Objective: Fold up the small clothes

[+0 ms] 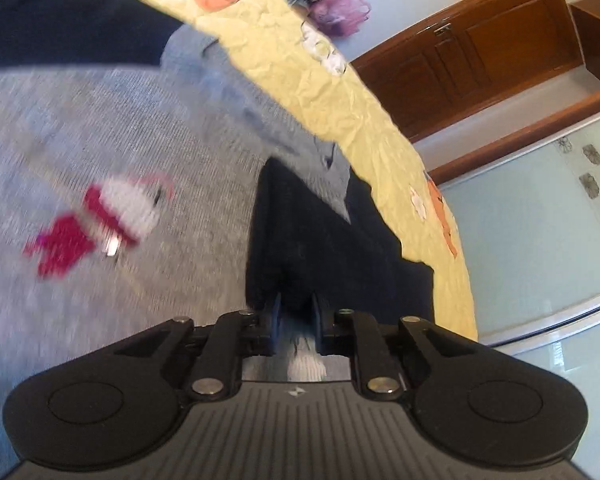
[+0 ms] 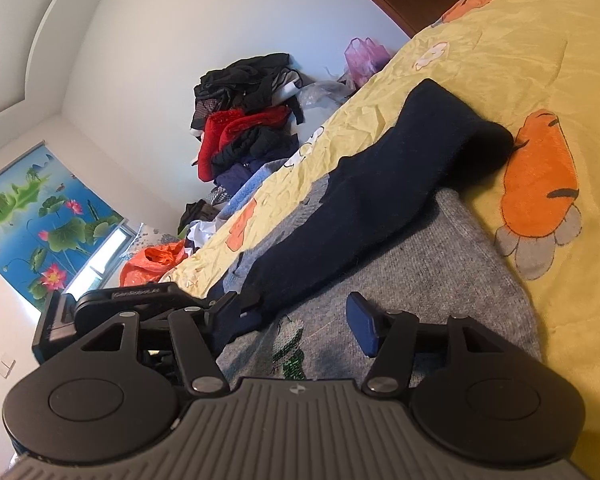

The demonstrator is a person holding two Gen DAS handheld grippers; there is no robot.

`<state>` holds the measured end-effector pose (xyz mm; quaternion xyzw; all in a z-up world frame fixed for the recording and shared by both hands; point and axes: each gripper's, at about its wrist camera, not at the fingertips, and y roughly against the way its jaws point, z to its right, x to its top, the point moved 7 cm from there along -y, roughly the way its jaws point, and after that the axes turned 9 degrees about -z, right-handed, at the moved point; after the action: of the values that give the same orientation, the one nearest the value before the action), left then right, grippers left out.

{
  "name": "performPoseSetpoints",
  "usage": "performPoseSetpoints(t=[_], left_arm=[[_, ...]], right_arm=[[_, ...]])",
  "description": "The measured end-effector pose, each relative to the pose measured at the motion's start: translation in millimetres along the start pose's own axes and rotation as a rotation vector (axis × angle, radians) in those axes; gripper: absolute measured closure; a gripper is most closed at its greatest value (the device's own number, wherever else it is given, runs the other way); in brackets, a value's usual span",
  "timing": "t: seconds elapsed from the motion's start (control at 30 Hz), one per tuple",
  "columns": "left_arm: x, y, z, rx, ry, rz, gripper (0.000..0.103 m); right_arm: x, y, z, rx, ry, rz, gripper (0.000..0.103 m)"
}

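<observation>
Right in front of the left wrist camera, the left gripper (image 1: pixel 296 320) is pinched on the dark navy sleeve (image 1: pixel 300 240) of a small sweater. The sleeve lies across the grey sweater (image 1: pixel 120 128), which has a blurry red and white picture (image 1: pixel 100 220) knitted on it. The sweater lies on a bed with a yellow sheet (image 1: pixel 320 92).

In the right wrist view, the right gripper (image 2: pixel 296 320) is closest. It is let go, with its fingers apart over the grey cloth and nothing between them. The navy sleeve (image 2: pixel 400 184) runs away from it across the grey sweater (image 2: pixel 440 264). A heap of other clothes (image 2: pixel 248 120) sits far off by the wall.

I think the sleeve is being folded in over the body. Next, the left gripper should lay the sleeve flat and let go.
</observation>
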<state>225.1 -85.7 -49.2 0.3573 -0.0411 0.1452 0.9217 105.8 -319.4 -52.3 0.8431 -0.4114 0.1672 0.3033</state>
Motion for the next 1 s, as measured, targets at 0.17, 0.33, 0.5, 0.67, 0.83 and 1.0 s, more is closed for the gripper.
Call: performPoseSetpoints(t=[0.17,0.33,0.5,0.67,0.83,1.0], left_arm=[[-10.1,7.2,-16.1,-0.100,0.107,0.038,0.061],[-0.7,2.6,-17.4,-0.119,0.158,0.096,0.061],[6.7,-1.0,-10.9,-0.094,0.136,0.134,0.063],[11.2,-7.5,-7.7,0.043,0.061,0.144,0.096],[15.4,20.0,2.9,0.142,-0.100,0.224,0.096],[24.1,79.8,-15.6,0.283,-0.201,0.359,0.096]], right_arm=[[-0.7,-0.4,-1.2,-0.004,0.005,0.000,0.040],[-0.7,-0.8,-1.5,-0.007,0.009,-0.001,0.040],[-0.7,-0.6,-1.5,-0.006,0.010,-0.001,0.040],[-0.7,-0.5,-1.8,-0.006,0.011,-0.001,0.040],[-0.8,-0.3,-2.0,-0.006,0.012,-0.001,0.040],[-0.8,-0.2,-2.8,-0.001,0.010,0.001,0.040]])
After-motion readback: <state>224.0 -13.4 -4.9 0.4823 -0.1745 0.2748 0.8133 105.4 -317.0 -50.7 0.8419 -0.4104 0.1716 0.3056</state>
